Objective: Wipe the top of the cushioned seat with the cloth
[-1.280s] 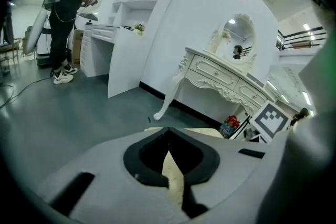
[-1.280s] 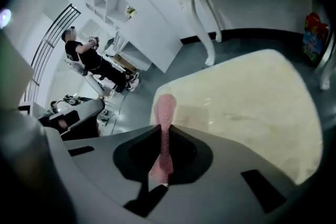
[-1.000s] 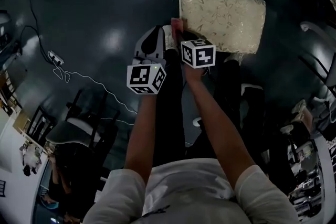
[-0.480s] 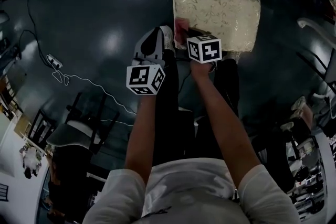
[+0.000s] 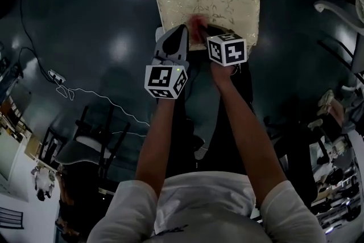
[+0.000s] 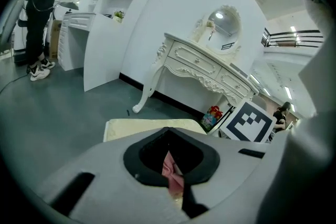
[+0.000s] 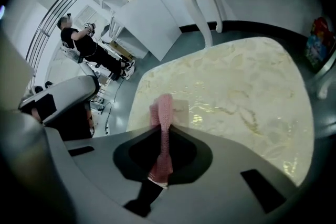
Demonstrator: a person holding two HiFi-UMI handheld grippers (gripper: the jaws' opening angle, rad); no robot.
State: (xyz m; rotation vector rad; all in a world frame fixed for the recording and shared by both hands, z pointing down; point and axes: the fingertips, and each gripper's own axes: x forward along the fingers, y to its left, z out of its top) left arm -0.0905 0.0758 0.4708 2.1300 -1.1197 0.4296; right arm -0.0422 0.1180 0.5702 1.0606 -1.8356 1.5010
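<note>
Over the near edge of the cream cushioned seat (image 5: 227, 0), the left gripper (image 5: 182, 29) is holding its jaws together on a fold of the pink cloth (image 5: 197, 24); the right gripper (image 7: 164, 132) is pinching the same cloth, whose free end is lying on the seat top.

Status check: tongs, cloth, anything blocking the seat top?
Left tongs shut on pink cloth; right tongs shut on it too. Cloth at near edge of cushioned seat. Nothing else on the seat top.
</note>
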